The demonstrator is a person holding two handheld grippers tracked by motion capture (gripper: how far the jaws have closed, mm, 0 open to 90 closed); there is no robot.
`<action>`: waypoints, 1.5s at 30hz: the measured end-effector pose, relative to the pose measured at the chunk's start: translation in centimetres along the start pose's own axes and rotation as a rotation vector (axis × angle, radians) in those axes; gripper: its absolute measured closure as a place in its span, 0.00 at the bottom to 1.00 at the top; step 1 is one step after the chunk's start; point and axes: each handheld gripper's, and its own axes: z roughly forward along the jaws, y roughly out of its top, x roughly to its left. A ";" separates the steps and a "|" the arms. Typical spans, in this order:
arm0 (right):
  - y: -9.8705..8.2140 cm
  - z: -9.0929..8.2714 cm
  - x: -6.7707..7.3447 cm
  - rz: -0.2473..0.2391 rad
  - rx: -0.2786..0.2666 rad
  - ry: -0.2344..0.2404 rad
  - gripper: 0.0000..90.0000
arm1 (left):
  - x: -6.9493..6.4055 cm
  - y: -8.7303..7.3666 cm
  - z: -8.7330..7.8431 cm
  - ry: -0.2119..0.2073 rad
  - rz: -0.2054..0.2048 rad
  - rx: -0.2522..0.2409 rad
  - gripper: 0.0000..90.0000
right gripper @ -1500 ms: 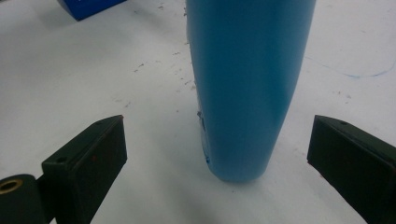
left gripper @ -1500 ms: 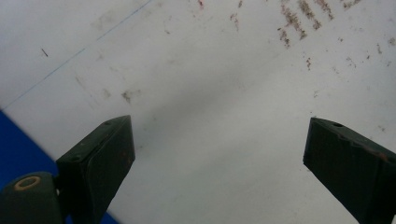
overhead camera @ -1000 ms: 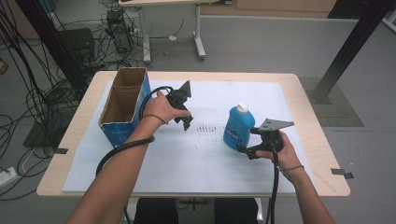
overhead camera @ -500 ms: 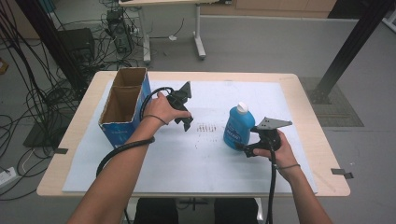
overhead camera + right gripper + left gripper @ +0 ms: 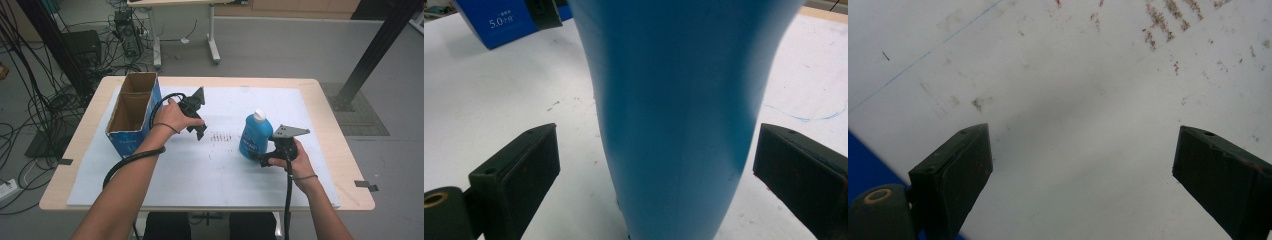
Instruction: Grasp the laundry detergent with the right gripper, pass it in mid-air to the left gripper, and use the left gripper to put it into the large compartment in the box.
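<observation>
Blue plastic bottle with a white cap [image 5: 256, 136] stands upright on the white sheet [image 5: 200, 165] that covers the pale wooden desk [image 5: 332, 125], right of the sheet's middle. In the right gripper view its smooth blue body [image 5: 674, 115] rises between the two black jaws, which stand wide apart on either side of it with a clear gap of white sheet showing on each flank, so the jaws bracket the bottle without touching it. From the high view the right gripper [image 5: 264, 159] sits low at the bottle's near right side, held in the person's right hand [image 5: 295, 160], with its grey three-cornered plate [image 5: 289, 131] above and its black cable trailing back toward the person. A patch of small dark specks [image 5: 220, 137] marks the sheet just left of the bottle. Beyond those, the left gripper [image 5: 201, 134] is held in the left hand [image 5: 172, 116] over the sheet, pointing down; in the left gripper view its jaws are spread wide over bare, scuffed white sheet [image 5: 1078, 115] and grasp nothing. An open cardboard box with blue printed sides [image 5: 131, 120] stands at the left edge of the sheet, just beside the left hand and well apart from the bottle.
</observation>
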 end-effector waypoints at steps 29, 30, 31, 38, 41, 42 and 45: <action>-1.6 1.0 0.7 0.047 -0.064 -0.024 0.19 | -0.1 -0.1 0.0 0.001 0.001 0.000 0.11; -1.6 1.0 0.7 0.049 -0.070 -0.027 0.20 | -0.1 -0.1 0.0 0.003 -0.001 0.000 0.11; -1.8 1.0 0.7 0.055 -0.079 -0.030 0.20 | -0.1 -0.1 0.0 0.002 -0.001 0.000 0.11; -1.7 1.0 0.8 0.047 -0.086 -0.038 0.25 | -0.2 0.0 0.1 0.000 0.001 0.003 0.11; -1.8 1.0 0.9 0.043 -0.086 -0.043 0.28 | -0.3 0.0 0.1 0.003 0.003 0.003 0.11; -1.8 1.0 0.9 0.041 -0.085 -0.044 0.28 | -0.3 0.1 0.1 0.003 0.004 0.004 0.11; -1.8 1.1 1.0 0.037 -0.079 -0.049 0.30 | -0.3 0.1 0.1 0.001 0.003 0.003 0.11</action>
